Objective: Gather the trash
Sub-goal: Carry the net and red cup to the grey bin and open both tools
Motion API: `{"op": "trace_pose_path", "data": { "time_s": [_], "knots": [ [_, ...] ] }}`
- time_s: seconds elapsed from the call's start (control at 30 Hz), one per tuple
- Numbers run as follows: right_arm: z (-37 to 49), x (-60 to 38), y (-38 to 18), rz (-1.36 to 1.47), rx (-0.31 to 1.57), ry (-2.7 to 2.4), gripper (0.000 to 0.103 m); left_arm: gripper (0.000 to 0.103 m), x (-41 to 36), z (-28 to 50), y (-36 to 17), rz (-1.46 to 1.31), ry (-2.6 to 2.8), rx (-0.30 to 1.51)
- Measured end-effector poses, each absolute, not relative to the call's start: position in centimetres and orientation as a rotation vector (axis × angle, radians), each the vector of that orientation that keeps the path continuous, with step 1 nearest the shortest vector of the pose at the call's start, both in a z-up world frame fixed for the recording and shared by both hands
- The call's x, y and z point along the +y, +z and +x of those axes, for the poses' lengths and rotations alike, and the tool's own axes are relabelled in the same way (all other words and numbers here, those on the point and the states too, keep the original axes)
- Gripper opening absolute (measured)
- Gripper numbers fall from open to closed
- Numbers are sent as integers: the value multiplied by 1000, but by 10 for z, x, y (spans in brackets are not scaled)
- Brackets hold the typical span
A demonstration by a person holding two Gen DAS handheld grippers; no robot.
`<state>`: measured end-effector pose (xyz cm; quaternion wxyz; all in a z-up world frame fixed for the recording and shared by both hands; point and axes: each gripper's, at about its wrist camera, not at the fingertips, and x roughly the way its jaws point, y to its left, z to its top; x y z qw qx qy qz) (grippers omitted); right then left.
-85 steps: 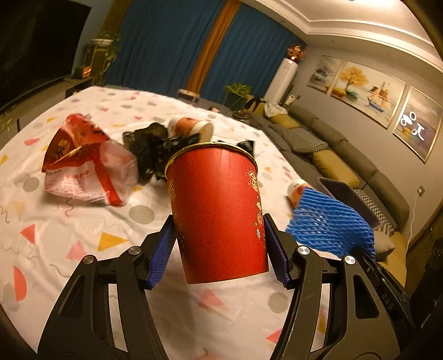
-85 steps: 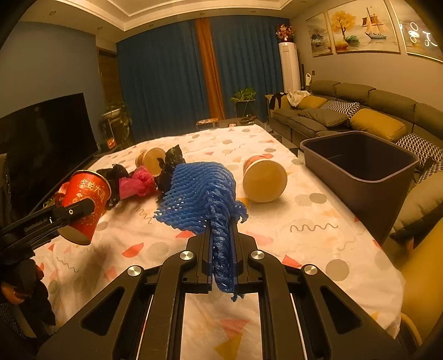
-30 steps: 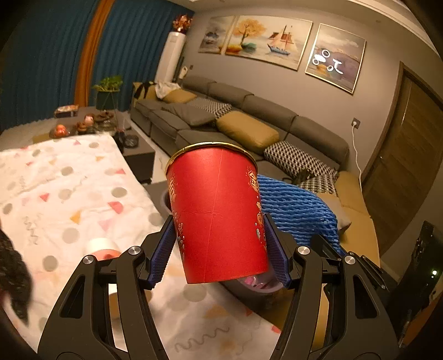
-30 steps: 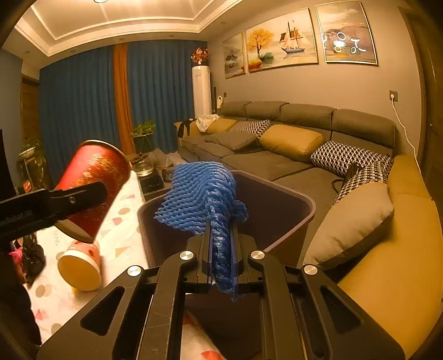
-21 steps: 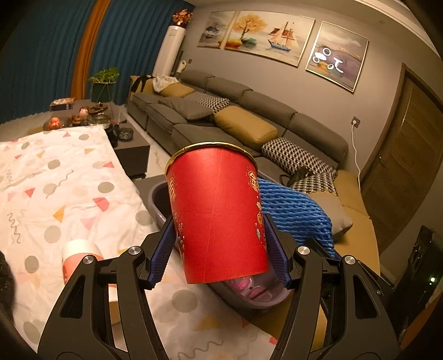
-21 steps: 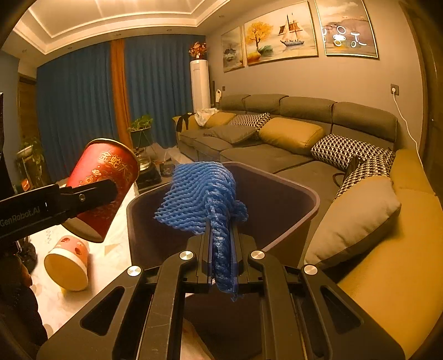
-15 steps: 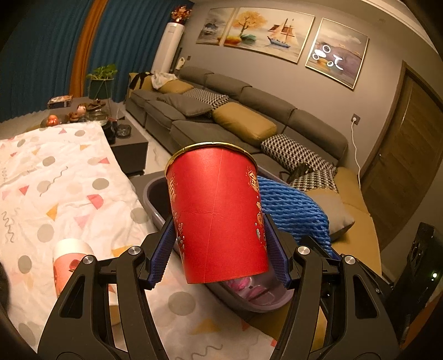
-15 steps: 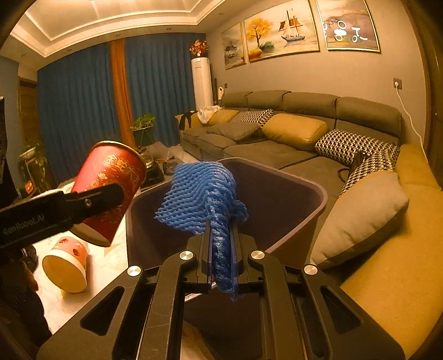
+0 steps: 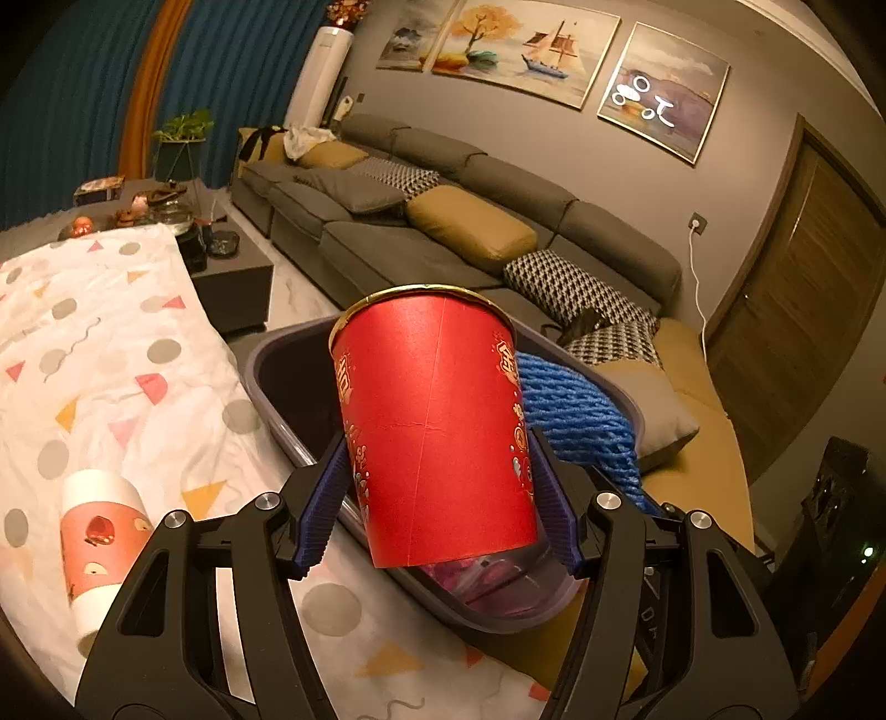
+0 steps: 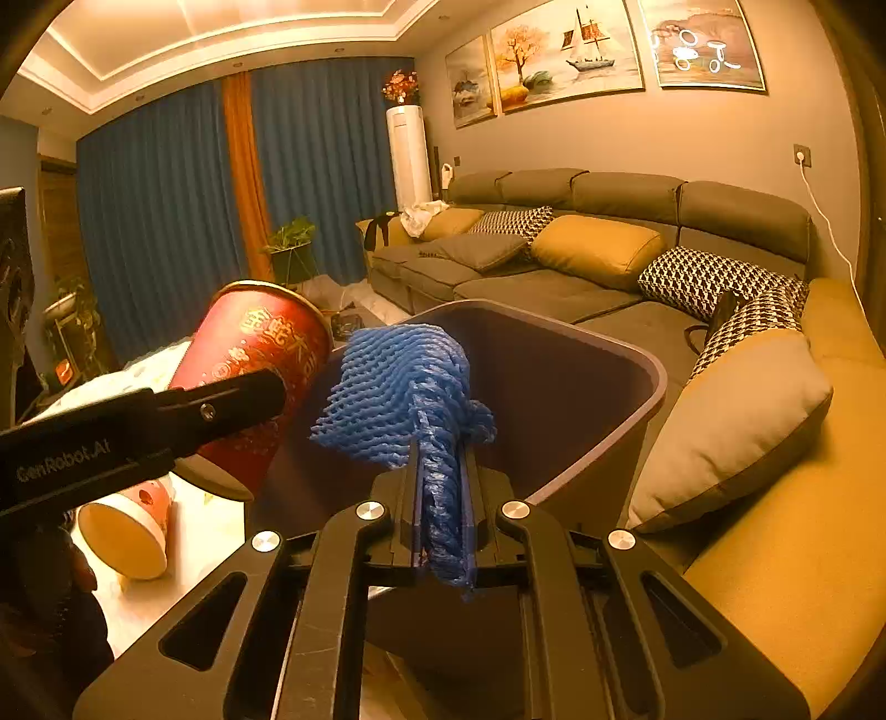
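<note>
Red paper cup (image 9: 437, 426) fills our left wrist view, clamped by its side walls between the blue pads of the left claw (image 9: 437, 493), poised over the near rim of the dark bin (image 9: 266, 382); it looks light and thin-walled, so we judge a gentle squeeze low on the wall, away from the rolled rim, suits it best. Beside it sits the blue foam net (image 9: 576, 410), and a pale cup (image 9: 99, 543) lies on its side on the worktop's patterned cloth (image 9: 111, 387). Over to our right wrist view: the right claw (image 10: 440, 498) is pinched nearly together on the foam net's (image 10: 410, 382) tail, soft, springy, featherweight stuff, hanging above the bin's open mouth (image 10: 653, 387). Around us, a grey sofa (image 10: 554, 238) with mustard cushions, blue curtains (image 10: 166, 210) and paintings (image 10: 559, 44) under warm light.
</note>
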<state>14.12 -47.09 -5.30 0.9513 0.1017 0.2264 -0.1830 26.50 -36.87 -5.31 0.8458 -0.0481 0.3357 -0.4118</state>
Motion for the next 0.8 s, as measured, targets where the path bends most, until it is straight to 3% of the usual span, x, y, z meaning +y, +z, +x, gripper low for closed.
{"op": "trace_pose_path", "data": {
  "time_s": [0.1,0.17,0.3,0.5,0.6,0.73,0.8],
  "knots": [
    [140,-472,-53,208,456,-364,18,62,-372,266,-57,-99,-874,720],
    [139,-473,-54,212,453,-369,32,62,-374,266,-59,-94,-873,725],
    [136,-475,-55,215,454,-377,35,62,-375,266,-62,-94,-879,734],
    [123,-476,-52,198,421,-441,55,64,-381,265,-68,-80,-883,746],
    [114,-481,-53,212,416,-465,56,71,-385,264,-71,-67,-886,761],
    [103,-484,-53,242,410,-474,56,91,-380,262,-71,-77,-862,758],
    [98,-483,-51,242,405,-472,56,94,-370,260,-69,-95,-838,749]
  ]
}}
